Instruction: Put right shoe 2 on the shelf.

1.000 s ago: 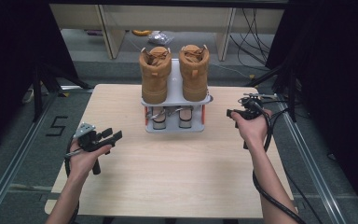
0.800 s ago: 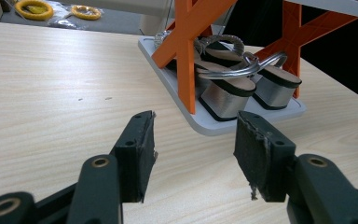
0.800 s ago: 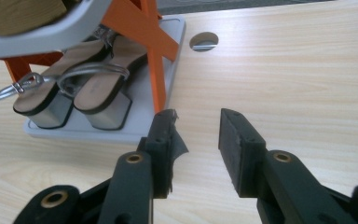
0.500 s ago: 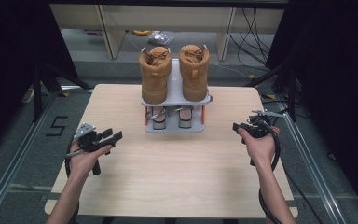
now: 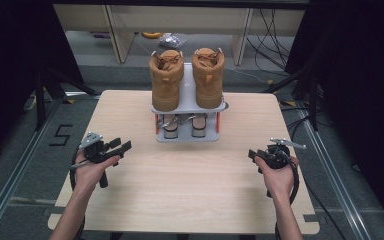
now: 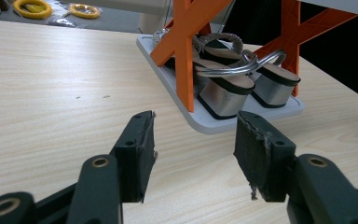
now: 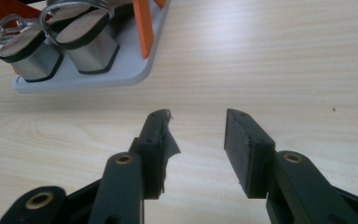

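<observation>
A two-tier shoe rack (image 5: 187, 107) with grey shelves and orange posts stands at the table's far middle. Two tan boots (image 5: 166, 80) (image 5: 208, 77) sit side by side on its top shelf. A pair of silver block-heeled sandals (image 5: 171, 127) (image 6: 226, 91) (image 7: 63, 44) rests on the bottom shelf. My left gripper (image 5: 121, 147) (image 6: 195, 154) is held low over the table at the left, open and empty, jaws toward the rack. My right gripper (image 5: 252, 154) (image 7: 196, 147) is held at the right, also open and empty, pointing left toward the rack's base.
The wooden table (image 5: 190, 185) has bare room in front of the rack. Beyond the far edge are floor, cables (image 5: 272, 27) and yellow rings (image 6: 30, 7). Dark curtains flank both sides. A floor mark "5" (image 5: 62, 132) lies to the left.
My right gripper has come down and toward the near side, from beside the rack's right to lower over the table. The left gripper has barely moved.
</observation>
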Tool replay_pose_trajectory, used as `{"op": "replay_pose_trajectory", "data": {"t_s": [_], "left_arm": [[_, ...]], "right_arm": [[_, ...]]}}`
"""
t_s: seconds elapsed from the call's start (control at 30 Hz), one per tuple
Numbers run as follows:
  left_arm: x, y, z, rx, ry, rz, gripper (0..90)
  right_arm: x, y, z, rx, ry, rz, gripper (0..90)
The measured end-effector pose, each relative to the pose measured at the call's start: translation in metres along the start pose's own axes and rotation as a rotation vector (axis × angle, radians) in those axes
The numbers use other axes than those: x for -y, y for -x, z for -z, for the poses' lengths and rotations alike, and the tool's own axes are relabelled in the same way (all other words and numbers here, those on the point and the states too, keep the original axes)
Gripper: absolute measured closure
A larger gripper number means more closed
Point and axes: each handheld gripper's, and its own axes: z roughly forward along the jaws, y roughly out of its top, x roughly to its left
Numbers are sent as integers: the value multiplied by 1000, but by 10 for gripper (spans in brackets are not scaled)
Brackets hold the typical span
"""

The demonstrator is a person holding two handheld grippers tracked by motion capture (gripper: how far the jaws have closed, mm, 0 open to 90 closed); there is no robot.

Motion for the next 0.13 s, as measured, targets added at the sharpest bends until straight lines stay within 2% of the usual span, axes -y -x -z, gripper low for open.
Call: {"op": "replay_pose_trajectory", "data": {"t_s": [0.1, 0.13], "left_arm": [[0, 0, 0, -1, -1, 2, 466], [0, 0, 0, -1, -1, 3, 466]], "right_arm": [[9, 2, -1, -3, 10, 3, 585], [11, 1, 0, -5, 18, -9, 581]]}}
